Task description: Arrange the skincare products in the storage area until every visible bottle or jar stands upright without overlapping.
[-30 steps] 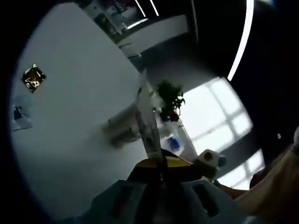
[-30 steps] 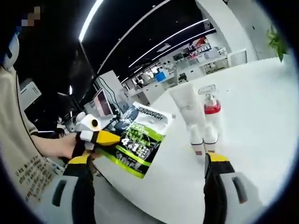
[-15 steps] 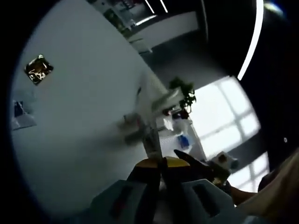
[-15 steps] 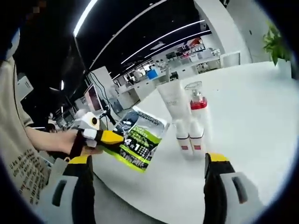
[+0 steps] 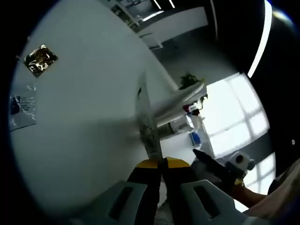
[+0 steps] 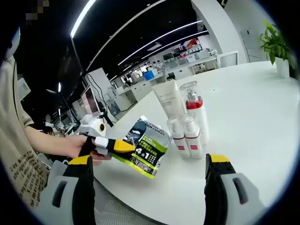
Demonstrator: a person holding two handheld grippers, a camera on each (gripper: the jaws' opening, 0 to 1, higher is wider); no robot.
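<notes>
My left gripper is shut on the edge of a flat black-and-green pouch, seen edge-on here. In the right gripper view the same left gripper, held by a hand, carries the pouch low over the white table, just left of the bottles. A white tube, a clear pump bottle with a red band and two small red-labelled bottles stand upright close together. My right gripper is open with nothing between its jaws, in front of the group.
A gold foil sachet and a clear packet with blue print lie flat on the table. A potted plant stands at the far right. The table edge runs close below the pouch. Desks and monitors fill the background.
The left gripper has brought the pouch lower and nearer to the small bottles. The right gripper view has drawn closer to the bottle group. Both gripper states are unchanged.
</notes>
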